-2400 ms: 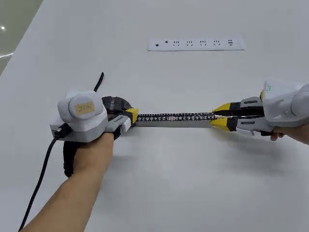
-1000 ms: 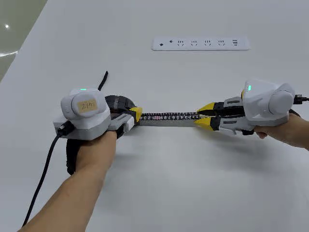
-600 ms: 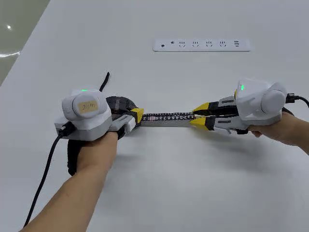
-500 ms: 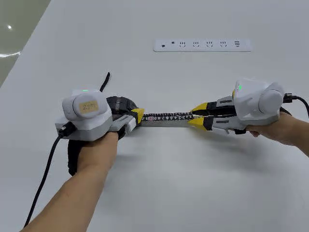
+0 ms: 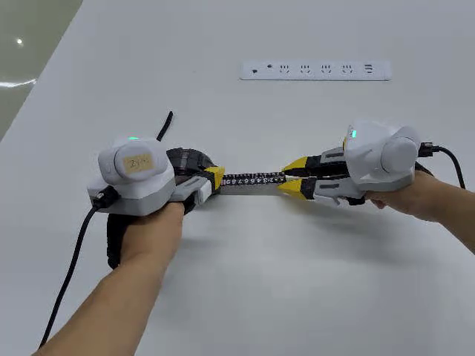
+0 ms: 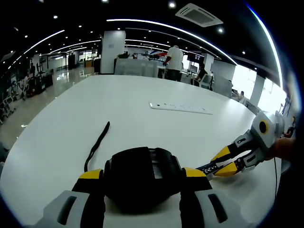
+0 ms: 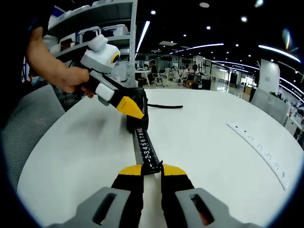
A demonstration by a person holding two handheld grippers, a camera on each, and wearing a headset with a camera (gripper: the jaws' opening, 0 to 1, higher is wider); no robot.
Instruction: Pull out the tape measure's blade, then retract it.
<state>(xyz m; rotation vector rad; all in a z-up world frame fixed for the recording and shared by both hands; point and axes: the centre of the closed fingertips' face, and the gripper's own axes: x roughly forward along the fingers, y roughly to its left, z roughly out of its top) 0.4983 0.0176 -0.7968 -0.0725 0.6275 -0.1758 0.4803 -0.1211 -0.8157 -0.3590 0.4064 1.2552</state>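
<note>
On the desk [image 5: 260,297], far left: I see a black cable [image 5: 70,259] trailing from the back of the left tool [image 5: 202,178] toward the near edge.
left hand [image 5: 148,226]: it grips that tool's handle from below, my forearm coming in from the lower left.
strap [image 5: 164,124]: black, lying flat on the desk beyond the tape measure [image 5: 187,159] and pointing away toward the far side.
tape measure: its black body rests on the desk, between the left tool's jaws.
left tool: clamped on the tape measure, one yellow-tipped jaw on each side of the body, as I read it from the left gripper view.
blade [image 5: 252,180]: drawn out of the body to the right, numbered face up, lying low along the desk and bridging the gap between the two tools.
right tool [image 5: 288,176]: pinched onto the blade's free end, jaws nearly together with the end between their yellow tips.
power strip [image 5: 315,70]: white, flat at the far side, well apart from both tools.
right hand [image 5: 404,196]: it holds the right tool from the right, with a dark cable [image 5: 444,154] leaving the tool's back.
</note>
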